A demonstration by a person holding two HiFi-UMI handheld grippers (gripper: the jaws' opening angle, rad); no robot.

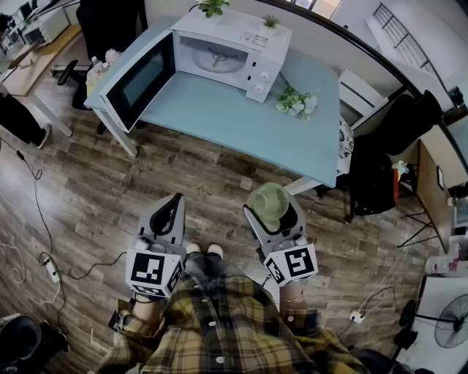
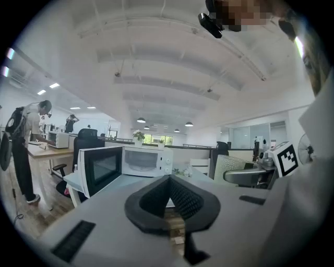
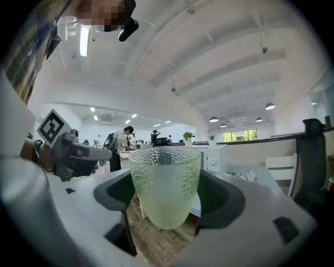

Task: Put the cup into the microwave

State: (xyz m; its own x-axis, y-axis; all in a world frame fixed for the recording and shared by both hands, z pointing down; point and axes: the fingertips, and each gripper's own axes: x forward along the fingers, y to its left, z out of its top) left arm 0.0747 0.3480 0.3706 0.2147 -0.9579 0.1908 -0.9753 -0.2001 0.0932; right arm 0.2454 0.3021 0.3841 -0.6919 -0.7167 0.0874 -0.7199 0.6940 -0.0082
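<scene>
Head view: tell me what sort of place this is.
Probably an open-plan office: a black office chair by a wooden desk at the upper left, a person standing at a desk in the left gripper view, and rows of ceiling lights.

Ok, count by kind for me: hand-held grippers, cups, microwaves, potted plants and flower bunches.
Hand-held gripper: 2 (left hand-held gripper, right hand-held gripper)
Cup: 1
Microwave: 1
Potted plant: 2
Flower bunch: 1
Total: 7
</scene>
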